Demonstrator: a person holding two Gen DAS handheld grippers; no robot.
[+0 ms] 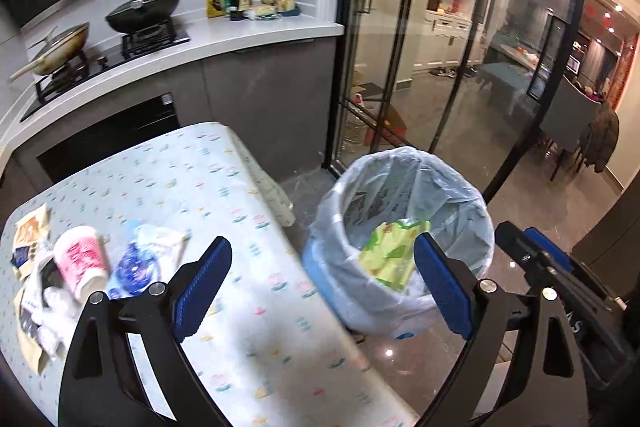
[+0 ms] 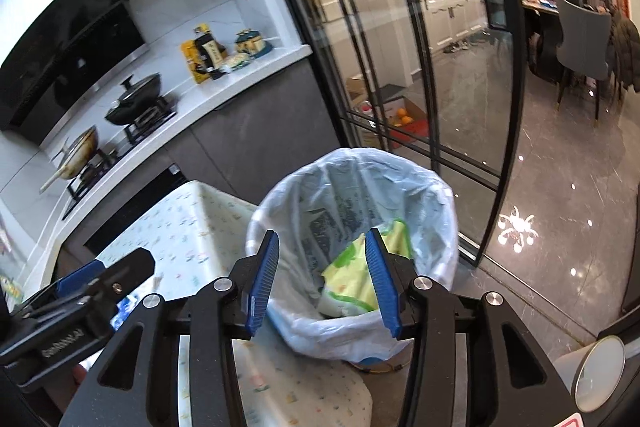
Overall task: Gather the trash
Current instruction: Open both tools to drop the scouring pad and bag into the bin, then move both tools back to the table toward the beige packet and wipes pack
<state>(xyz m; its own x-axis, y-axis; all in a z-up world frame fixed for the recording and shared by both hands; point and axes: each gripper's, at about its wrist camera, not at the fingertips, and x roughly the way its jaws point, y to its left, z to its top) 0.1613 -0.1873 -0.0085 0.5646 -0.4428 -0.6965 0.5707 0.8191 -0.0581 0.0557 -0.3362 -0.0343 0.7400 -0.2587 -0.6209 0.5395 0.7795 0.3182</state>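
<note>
A bin lined with a pale plastic bag stands on the floor beside the table. A green and yellow wrapper lies inside it. On the table's left lie a pink and white paper cup, a blue and white plastic wrapper and paper scraps. My left gripper hangs open and wide over the table edge, holding nothing. My right gripper is open above the bin mouth with nothing between its pads. Each gripper shows at the other view's edge.
The table wears a patterned cloth. Behind it runs a white counter with a stove, two pans and bottles. Black-framed glass sliding doors stand right behind the bin. A white round cup sits at lower right.
</note>
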